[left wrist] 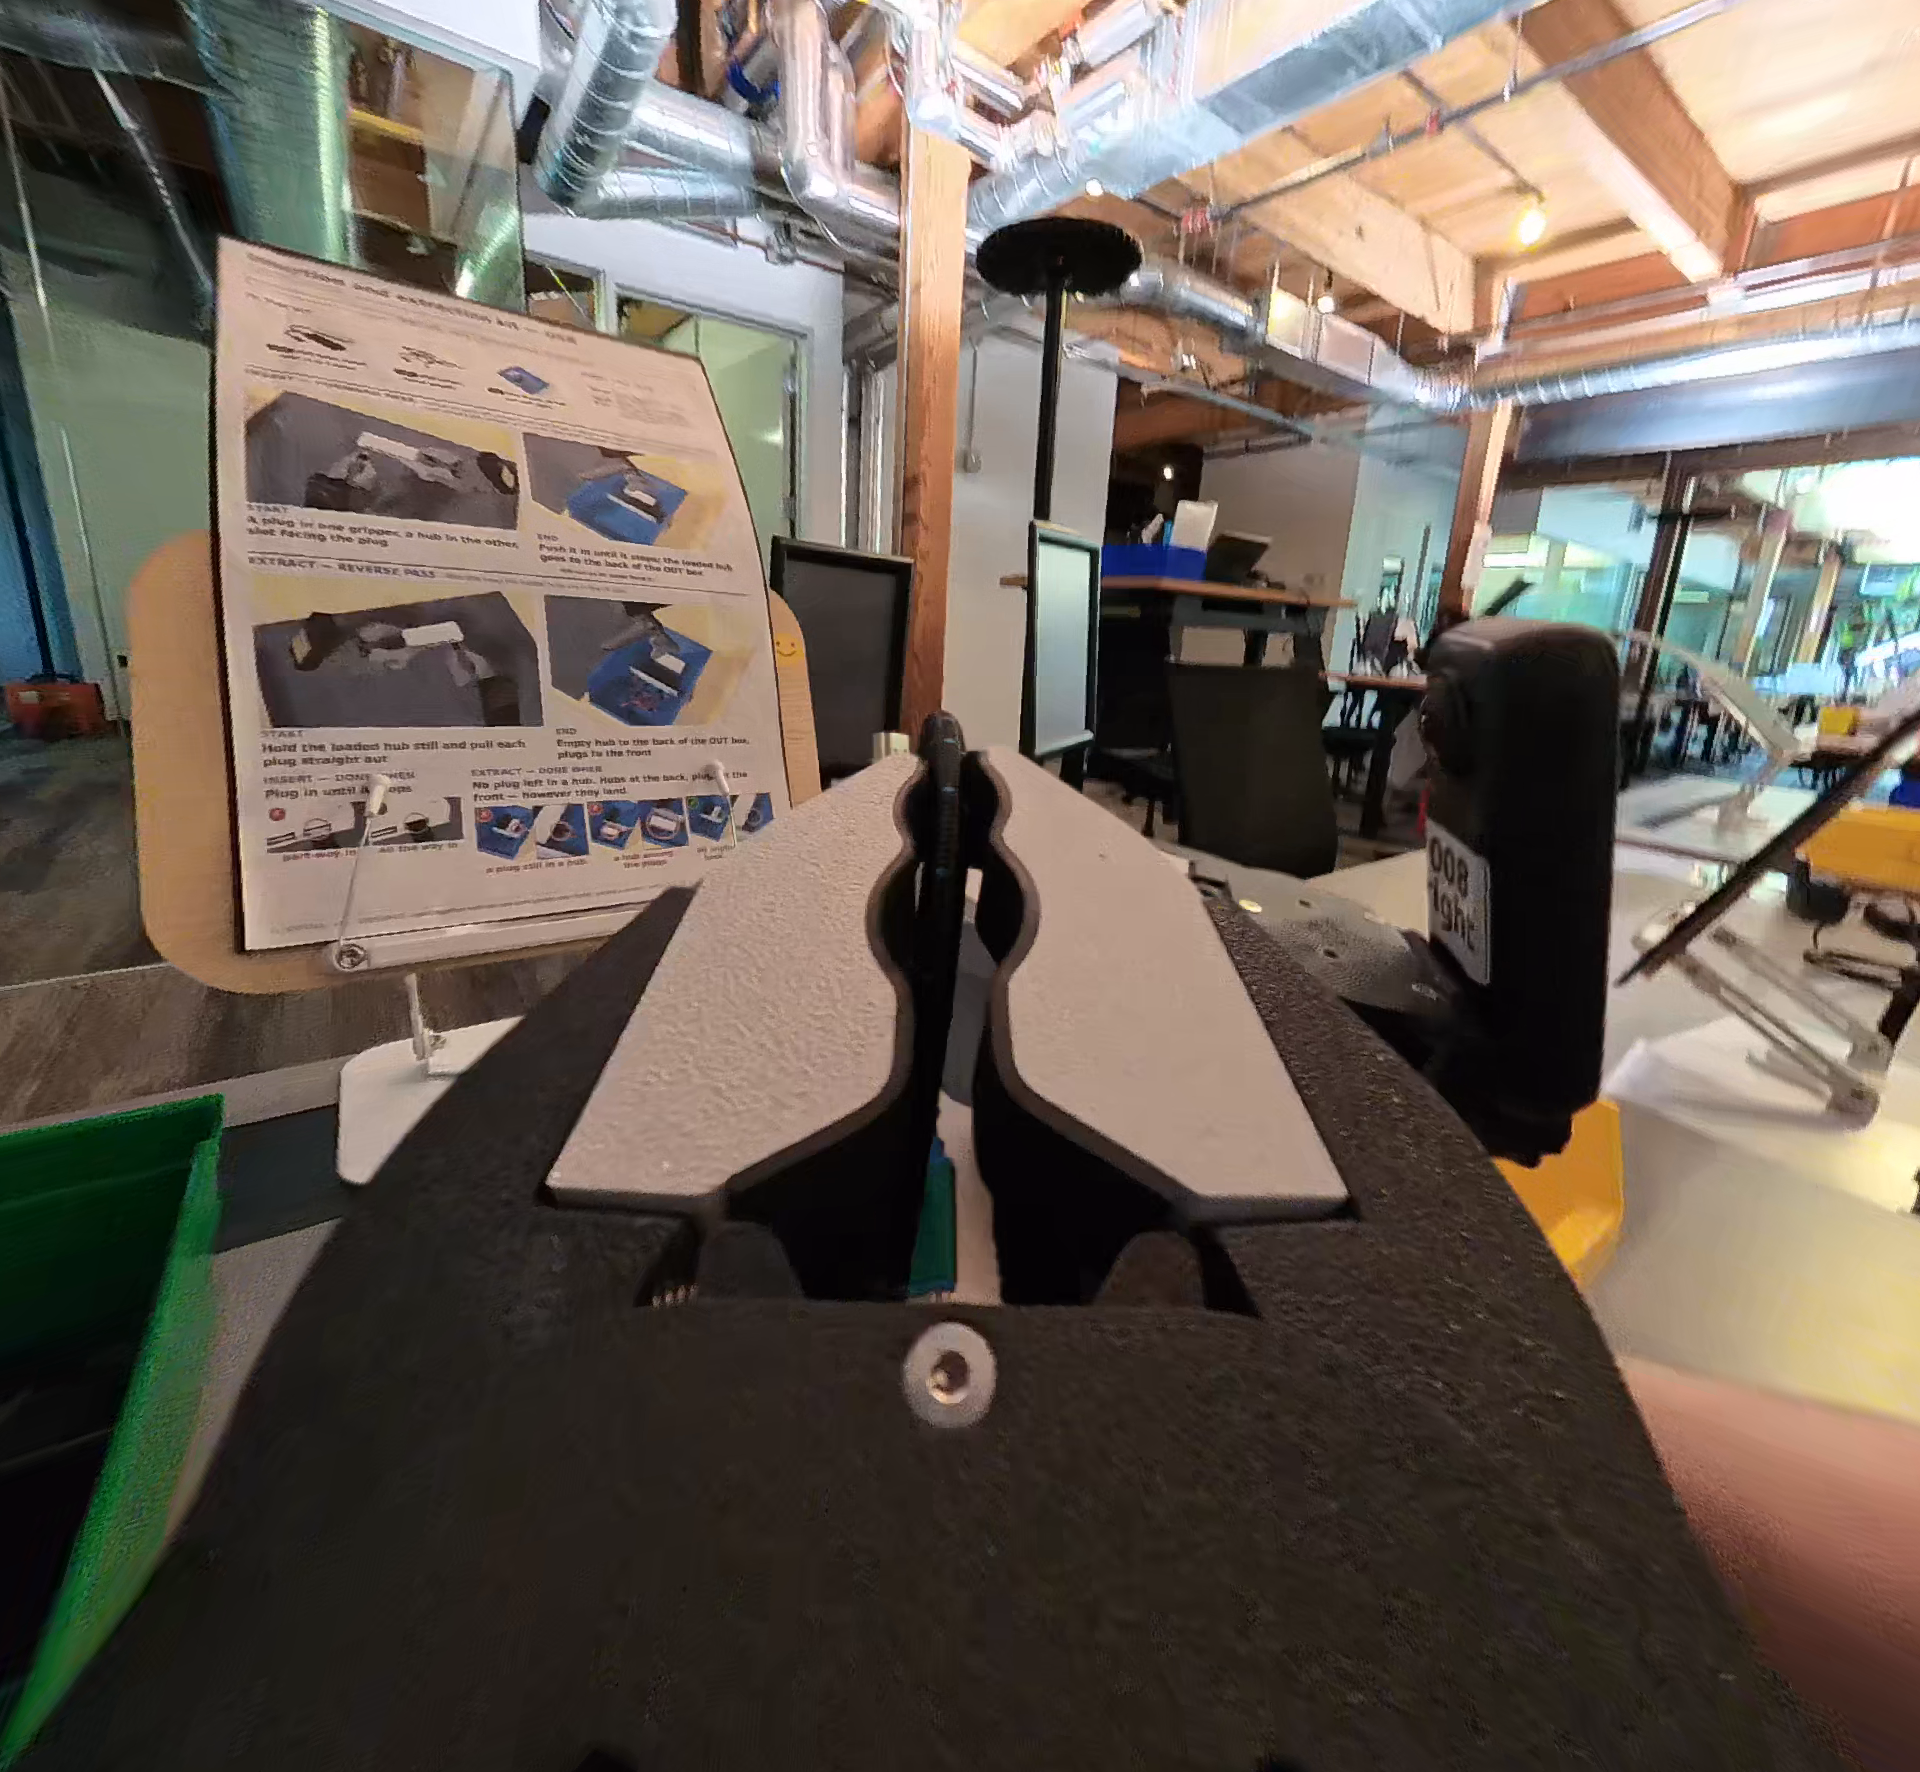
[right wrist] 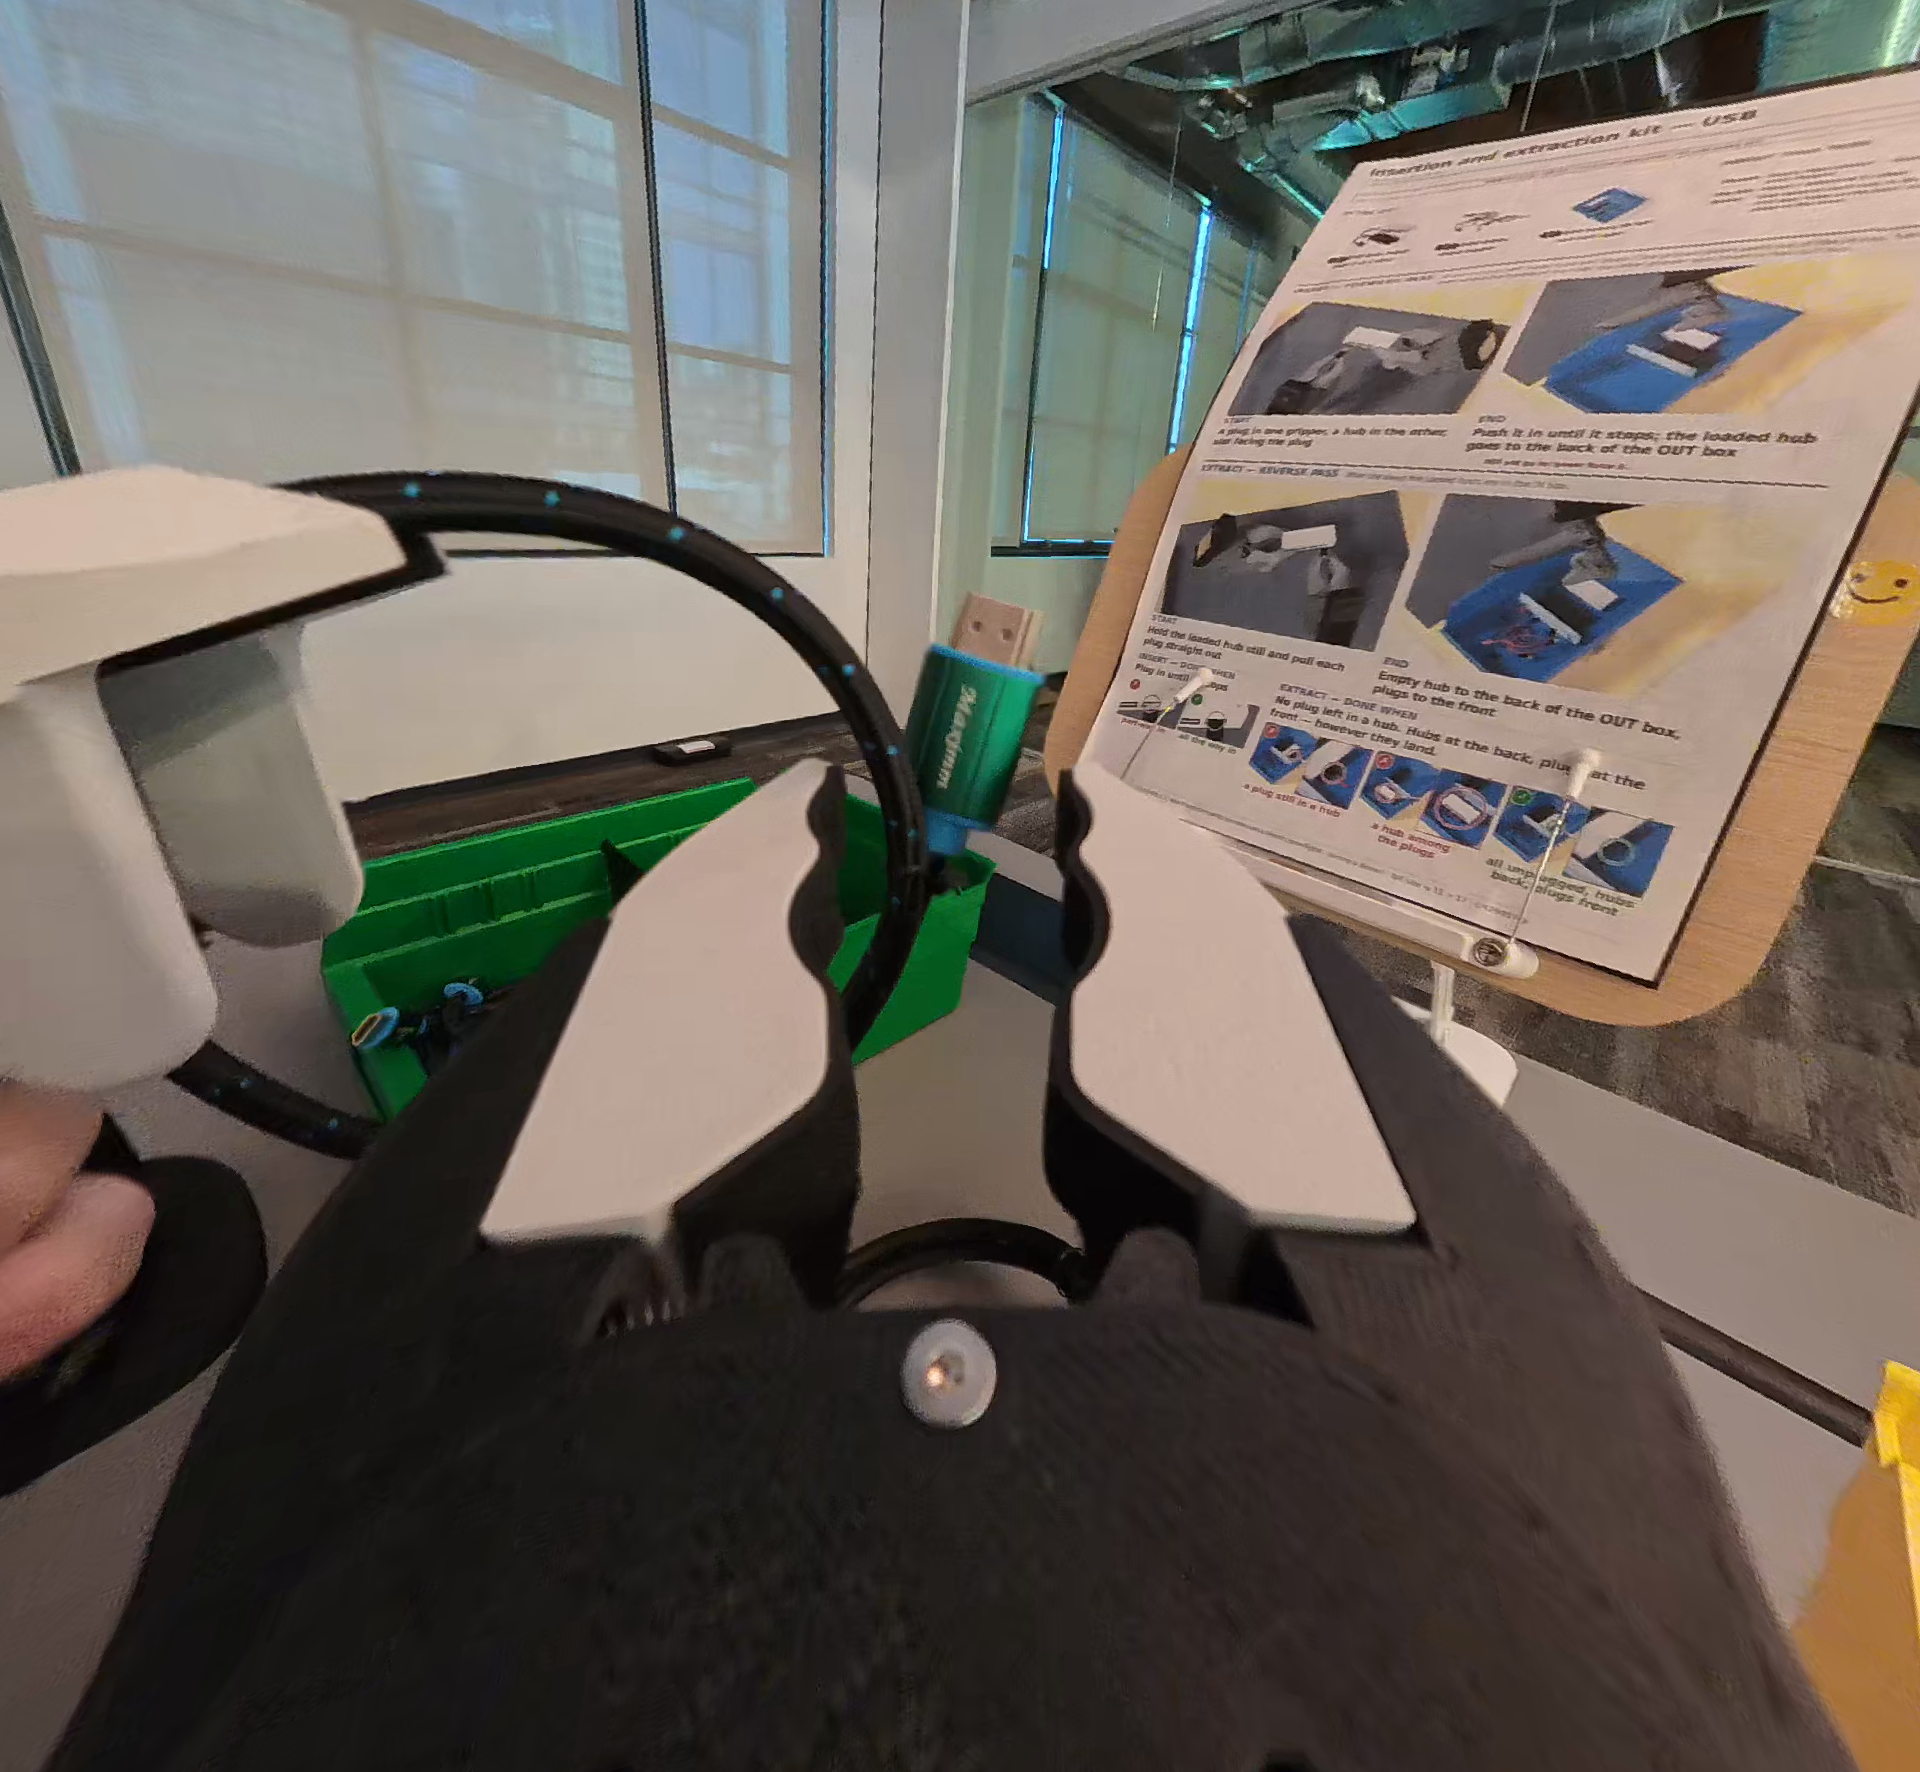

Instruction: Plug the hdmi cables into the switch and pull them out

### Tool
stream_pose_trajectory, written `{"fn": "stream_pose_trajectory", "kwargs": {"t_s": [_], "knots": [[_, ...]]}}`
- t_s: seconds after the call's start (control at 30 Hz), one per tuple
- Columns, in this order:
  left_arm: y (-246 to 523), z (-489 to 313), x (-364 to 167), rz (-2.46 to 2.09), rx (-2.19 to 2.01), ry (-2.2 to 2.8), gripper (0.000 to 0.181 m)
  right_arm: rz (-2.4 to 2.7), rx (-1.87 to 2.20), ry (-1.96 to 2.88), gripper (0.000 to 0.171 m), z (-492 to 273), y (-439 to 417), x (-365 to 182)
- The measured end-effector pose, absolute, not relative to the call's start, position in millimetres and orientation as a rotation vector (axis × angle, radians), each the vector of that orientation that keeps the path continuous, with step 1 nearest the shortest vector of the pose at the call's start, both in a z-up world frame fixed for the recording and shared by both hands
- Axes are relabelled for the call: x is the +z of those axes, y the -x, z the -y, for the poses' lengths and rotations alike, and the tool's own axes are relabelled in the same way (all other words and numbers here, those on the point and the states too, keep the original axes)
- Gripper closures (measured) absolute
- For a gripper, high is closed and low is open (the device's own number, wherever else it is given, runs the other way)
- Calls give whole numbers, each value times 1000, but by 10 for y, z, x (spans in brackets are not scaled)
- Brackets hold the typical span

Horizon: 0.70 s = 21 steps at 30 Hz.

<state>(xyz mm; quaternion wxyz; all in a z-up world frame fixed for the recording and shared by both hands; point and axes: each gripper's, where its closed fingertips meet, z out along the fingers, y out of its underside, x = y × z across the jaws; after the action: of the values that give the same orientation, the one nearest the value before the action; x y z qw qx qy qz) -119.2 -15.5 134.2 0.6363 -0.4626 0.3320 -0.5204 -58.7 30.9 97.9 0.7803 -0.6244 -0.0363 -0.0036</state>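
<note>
My left gripper [left wrist: 951, 758] is shut on a black braided HDMI cable [left wrist: 940, 849] with blue flecks; a teal plug part [left wrist: 935, 1203] shows low between its fingers. In the right wrist view the left gripper's white fingers [right wrist: 156, 579] hold the cable [right wrist: 675, 533], which loops up and over to a teal plug [right wrist: 971, 746] with a metal tip. The plug hangs upright just beyond my right gripper [right wrist: 948, 787], which is open and empty. I see no switch in either view.
A green bin [right wrist: 623, 891] with more cables stands behind the grippers, also at the left wrist view's left edge [left wrist: 104, 1307]. An instruction sheet on a wooden stand [right wrist: 1507, 527] stands at the back. A yellow bin [left wrist: 1569, 1192] is on the right. The tips of one gripper are about 9 cm away from the tips of the other.
</note>
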Motion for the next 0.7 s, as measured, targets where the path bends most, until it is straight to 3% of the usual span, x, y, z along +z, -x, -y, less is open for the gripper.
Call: {"fn": "stream_pose_trajectory", "kwargs": {"t_s": [0.63, 0.7], "knots": [[1208, 52, 1096, -591, -1282, 1099, 176, 133, 19, 1428, 142, -434, 624, 789], [1229, 55, 1059, -621, -1355, 1129, 176, 159, 39, 1446, 150, -446, 675, 757]]}}
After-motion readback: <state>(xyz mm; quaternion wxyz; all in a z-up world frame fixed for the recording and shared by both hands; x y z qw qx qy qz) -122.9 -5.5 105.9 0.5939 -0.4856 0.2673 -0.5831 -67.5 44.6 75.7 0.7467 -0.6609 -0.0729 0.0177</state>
